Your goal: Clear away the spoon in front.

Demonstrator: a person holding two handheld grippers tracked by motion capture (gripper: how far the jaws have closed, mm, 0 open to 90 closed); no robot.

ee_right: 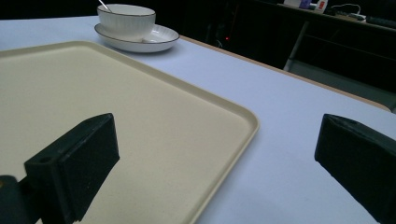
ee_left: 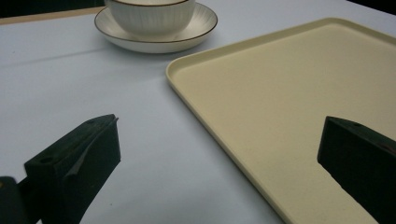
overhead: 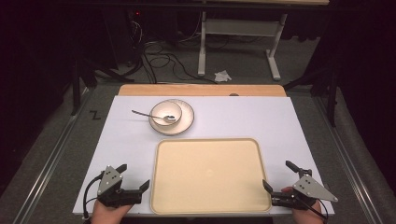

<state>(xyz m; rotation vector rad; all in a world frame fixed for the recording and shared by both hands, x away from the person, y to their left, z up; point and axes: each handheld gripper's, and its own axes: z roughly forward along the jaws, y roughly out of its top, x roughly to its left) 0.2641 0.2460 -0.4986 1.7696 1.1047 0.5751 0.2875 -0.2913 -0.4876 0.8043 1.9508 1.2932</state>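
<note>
On the white table (overhead: 116,140): a flat rectangular beige plastic tray (overhead: 210,175) lay near the front edge, between the two grippers; nothing lay on it.
Behind the tray: a white ribbed ceramic bowl (overhead: 167,112) stood on a white saucer with a dark rim (overhead: 187,122); a thin metal spoon (overhead: 144,114) leaned in the bowl, with the handle pointing to the left.
Left gripper (overhead: 135,176): it rested just beside the left rim of the tray; the jaws stood wide apart and held nothing; one jaw was over the table, the other over the tray.
Right gripper (overhead: 276,175): it rested at the right front corner of the tray; the jaws were also spread and empty; the rim passed between them in the right gripper view.
How the tray would handle: probably light and stiff; the smooth surface looked slippery; the low raised rim seemed the only place to pinch.
Where to take hold: I judged the middle of the left and right rims best, one gripper on each side, so the tray stays level.
Bowl and saucer: likely fragile and heavier; the spoon could slide out if tilted.
</note>
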